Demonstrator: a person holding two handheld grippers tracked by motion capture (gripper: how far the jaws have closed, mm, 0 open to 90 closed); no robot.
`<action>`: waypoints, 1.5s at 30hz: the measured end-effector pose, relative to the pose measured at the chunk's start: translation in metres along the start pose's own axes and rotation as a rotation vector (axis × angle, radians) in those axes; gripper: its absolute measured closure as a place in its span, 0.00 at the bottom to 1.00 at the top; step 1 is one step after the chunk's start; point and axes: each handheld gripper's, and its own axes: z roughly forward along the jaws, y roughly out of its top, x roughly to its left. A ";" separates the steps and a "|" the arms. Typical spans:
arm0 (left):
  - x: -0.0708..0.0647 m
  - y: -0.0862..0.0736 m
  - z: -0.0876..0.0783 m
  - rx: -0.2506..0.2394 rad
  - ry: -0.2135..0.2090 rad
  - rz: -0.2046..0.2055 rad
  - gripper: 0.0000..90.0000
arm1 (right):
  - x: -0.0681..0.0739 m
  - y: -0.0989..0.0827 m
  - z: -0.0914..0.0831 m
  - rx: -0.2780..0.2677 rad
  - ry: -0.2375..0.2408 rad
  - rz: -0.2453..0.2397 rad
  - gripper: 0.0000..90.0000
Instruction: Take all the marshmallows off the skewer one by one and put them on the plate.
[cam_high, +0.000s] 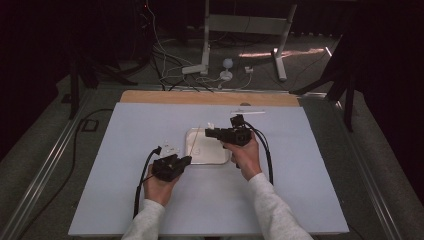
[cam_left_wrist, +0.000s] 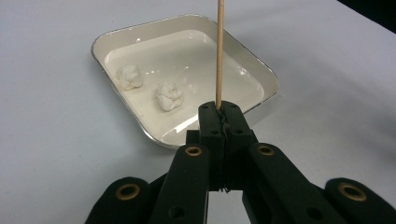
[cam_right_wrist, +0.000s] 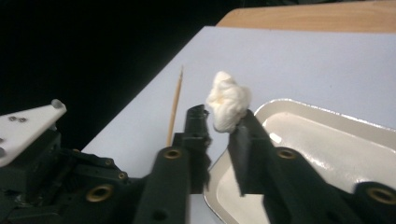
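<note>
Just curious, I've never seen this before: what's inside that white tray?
Two white dough-like lumps lie in the glossy tray. The left gripper, holding a wooden skewer, covers part of the near rim.

The high view is dim and soft: the pale lilac-grey table (cam_high: 150, 200) is the one evenly lit surface, while the room beyond sinks to near black, with a faint streak of light on the floor at the far end. Detail there is coarse and grainy. The left gripper view is brighter and sharper; light from above puts white glare patches on the glossy floor of the shallow white rectangular tray with a metal rim (cam_left_wrist: 261, 70), and the two small white lumps cast only weak shadows. In the right gripper view the near black jaws are smeared by blur, the background left of the table is black, and the tray's rim shows a soft sheen.
</note>
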 end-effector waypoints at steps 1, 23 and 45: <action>0.000 0.000 0.000 -0.001 -0.001 0.001 1.00 | -0.001 -0.001 0.001 0.004 0.003 0.002 0.81; -0.003 -0.001 0.016 0.101 -0.011 0.022 1.00 | 0.004 -0.015 0.017 0.099 0.116 0.017 0.55; 0.003 -0.001 0.019 0.094 -0.012 -0.002 1.00 | -0.005 -0.019 0.015 0.114 0.154 0.027 0.52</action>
